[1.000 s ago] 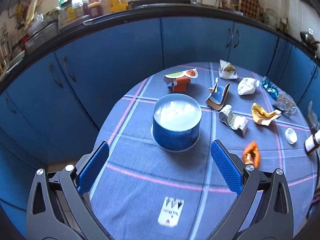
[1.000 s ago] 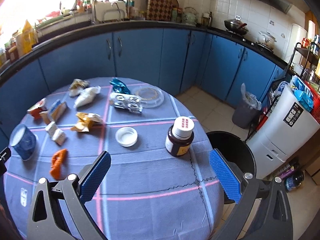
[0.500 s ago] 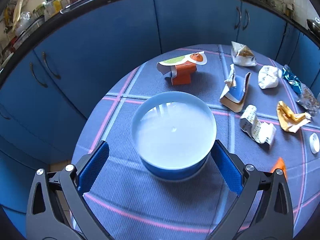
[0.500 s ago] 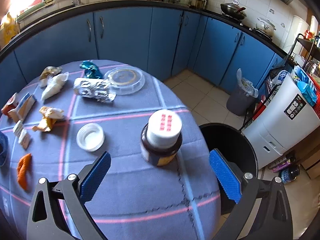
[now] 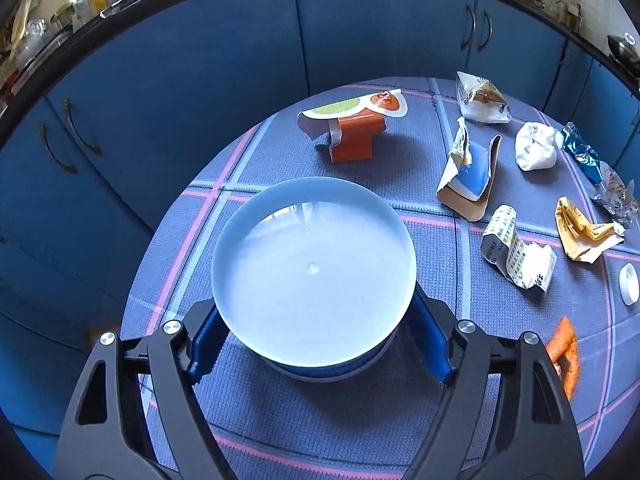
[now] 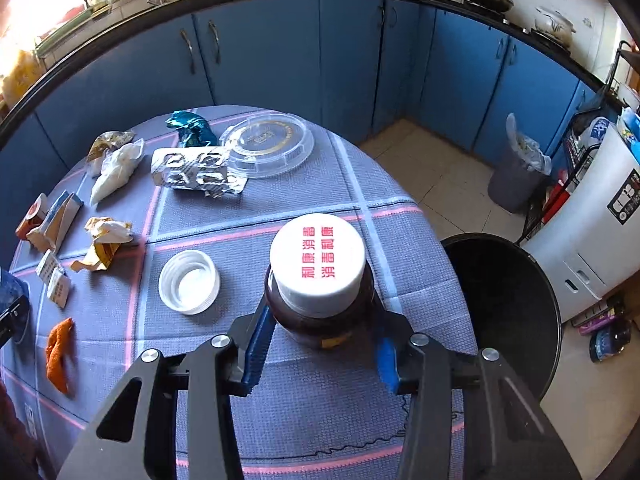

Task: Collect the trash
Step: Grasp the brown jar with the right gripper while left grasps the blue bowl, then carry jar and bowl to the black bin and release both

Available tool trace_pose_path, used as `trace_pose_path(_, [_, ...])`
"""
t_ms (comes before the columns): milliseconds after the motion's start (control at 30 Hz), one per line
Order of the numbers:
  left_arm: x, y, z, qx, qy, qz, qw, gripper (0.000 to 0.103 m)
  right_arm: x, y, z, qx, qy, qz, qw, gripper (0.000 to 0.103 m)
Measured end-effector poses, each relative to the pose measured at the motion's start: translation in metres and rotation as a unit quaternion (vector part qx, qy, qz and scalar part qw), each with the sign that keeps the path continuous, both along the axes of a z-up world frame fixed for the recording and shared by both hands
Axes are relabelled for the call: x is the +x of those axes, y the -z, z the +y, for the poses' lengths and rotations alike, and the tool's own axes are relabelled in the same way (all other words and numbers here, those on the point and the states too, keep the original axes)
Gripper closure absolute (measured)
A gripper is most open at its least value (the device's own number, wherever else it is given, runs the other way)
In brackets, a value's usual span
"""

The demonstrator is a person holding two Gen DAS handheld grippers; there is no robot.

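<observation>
A blue tub with a pale lid (image 5: 312, 268) stands on the round table (image 5: 280, 420). My left gripper (image 5: 316, 352) has closed around it, one blue pad on each side of its base. A brown bottle with a white cap (image 6: 318, 276) stands near the table's right edge. My right gripper (image 6: 322, 348) has closed around its body. A black bin (image 6: 504, 304) stands on the floor just right of the table.
Trash lies scattered: an orange carton (image 5: 356, 136), a torn blue carton (image 5: 468, 176), crumpled wrappers (image 5: 516, 256), an orange scrap (image 5: 564, 356), a white cap (image 6: 189, 282), a foil blister pack (image 6: 196, 172), a clear lid (image 6: 266, 146). Blue cabinets ring the room.
Both grippers moved forward and down and closed, the left around the blue tub, the right around the brown bottle.
</observation>
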State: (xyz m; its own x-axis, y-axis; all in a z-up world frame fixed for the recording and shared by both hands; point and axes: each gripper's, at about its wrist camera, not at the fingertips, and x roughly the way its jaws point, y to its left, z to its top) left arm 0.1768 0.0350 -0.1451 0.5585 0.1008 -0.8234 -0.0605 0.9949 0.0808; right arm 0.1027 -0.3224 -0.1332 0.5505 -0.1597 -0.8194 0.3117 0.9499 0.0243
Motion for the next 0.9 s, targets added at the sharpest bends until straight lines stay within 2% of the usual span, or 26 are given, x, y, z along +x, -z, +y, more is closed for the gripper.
trace_pose_path(167, [-0.012, -0.008, -0.006, 0.013, 0.000, -0.011, 0.9999, 0.025, -0.006, -0.008, 0.010, -0.006, -0.016, -0.015, 1.000, 0.060])
trace_pose_path(467, [-0.034, -0.048, -0.029, 0.006, 0.027, -0.050, 0.9983, 0.025, -0.025, -0.031, 0.013, -0.010, -0.025, -0.048, 0.998, 0.060])
trace_pose_path(900, [-0.064, -0.094, -0.119, 0.005, 0.119, -0.096, 0.9882, 0.025, -0.076, -0.066, -0.025, -0.048, 0.012, -0.091, 0.995, 0.060])
